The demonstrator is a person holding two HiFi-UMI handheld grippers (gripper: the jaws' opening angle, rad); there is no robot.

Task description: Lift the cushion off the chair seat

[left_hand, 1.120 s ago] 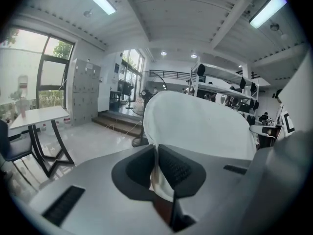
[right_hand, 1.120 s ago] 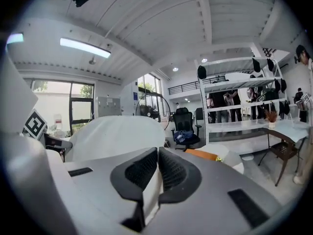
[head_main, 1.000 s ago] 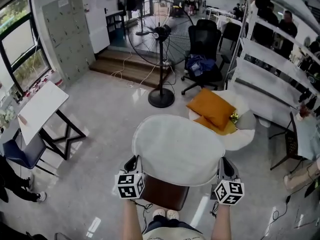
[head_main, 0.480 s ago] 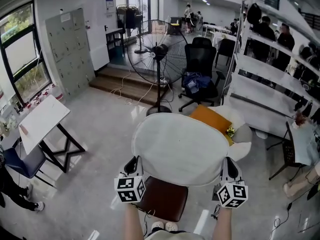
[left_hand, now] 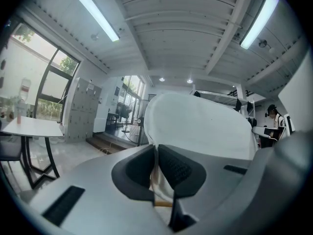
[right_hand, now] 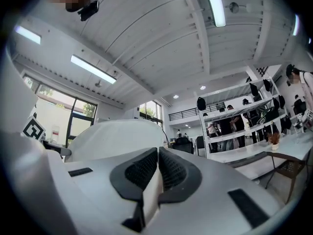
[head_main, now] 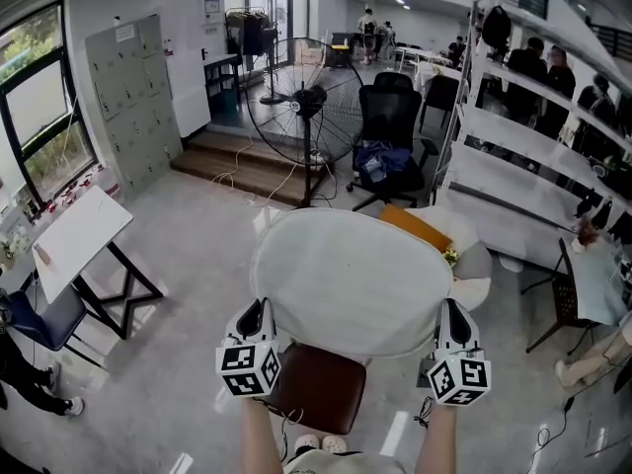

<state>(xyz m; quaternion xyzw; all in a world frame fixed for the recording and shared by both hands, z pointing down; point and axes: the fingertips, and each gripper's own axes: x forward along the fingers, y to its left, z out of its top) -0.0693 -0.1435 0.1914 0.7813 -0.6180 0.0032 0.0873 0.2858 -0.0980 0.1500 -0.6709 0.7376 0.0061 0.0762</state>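
Observation:
A round white cushion (head_main: 346, 279) hangs level in the air above the brown chair seat (head_main: 316, 388) in the head view. My left gripper (head_main: 256, 319) is shut on the cushion's left edge, and my right gripper (head_main: 449, 319) is shut on its right edge. In the left gripper view the white cushion (left_hand: 200, 126) fills the middle, its edge pinched between the dark pads of my left gripper (left_hand: 156, 168). The right gripper view shows the cushion (right_hand: 117, 138) spreading left from my right gripper (right_hand: 157, 168), with fabric caught between the pads.
A large standing fan (head_main: 301, 102) and a black office chair (head_main: 390, 131) stand beyond the cushion. An orange pillow (head_main: 415, 227) lies on a white seat behind it. A white folding table (head_main: 74, 240) stands at the left, white shelving (head_main: 523, 136) at the right.
Both grippers have risen with the cushion, lifting it well off the brown seat; more of the seat shows beneath it, and the cushion hides most of the orange pillow.

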